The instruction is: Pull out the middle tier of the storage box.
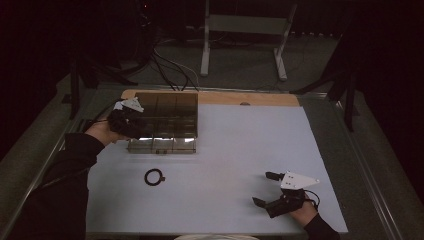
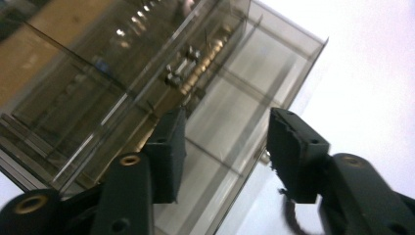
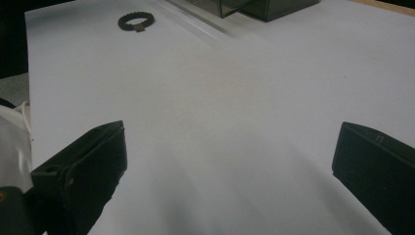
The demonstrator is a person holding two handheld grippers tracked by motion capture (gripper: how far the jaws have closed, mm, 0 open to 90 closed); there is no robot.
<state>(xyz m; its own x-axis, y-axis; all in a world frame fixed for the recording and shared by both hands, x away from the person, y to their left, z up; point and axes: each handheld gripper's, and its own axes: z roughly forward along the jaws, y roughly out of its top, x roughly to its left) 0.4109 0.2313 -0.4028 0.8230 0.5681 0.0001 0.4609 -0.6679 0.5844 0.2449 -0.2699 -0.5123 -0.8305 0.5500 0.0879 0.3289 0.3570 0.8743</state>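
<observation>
A smoky clear compartment box (image 1: 170, 117) stands open at the back left of the pale mat. My left gripper (image 1: 134, 129) hovers over its left front part. In the left gripper view the left gripper (image 2: 225, 149) is open above empty compartments of the box (image 2: 274, 58), and small metal parts (image 2: 188, 61) lie in a farther row. A black bead bracelet (image 1: 154, 177) lies on the mat in front of the box. My right gripper (image 1: 263, 188) rests open near the front right, empty. In the right gripper view the right gripper (image 3: 227, 171) stands wide apart, facing the bracelet (image 3: 136, 21).
The pale mat (image 1: 235, 150) covers most of the table, with a wooden strip (image 1: 250, 98) along its far edge. Cables (image 1: 167, 67) and a white stand (image 1: 245, 30) are on the floor beyond. A corner of the box (image 3: 264, 7) is at the top of the right gripper view.
</observation>
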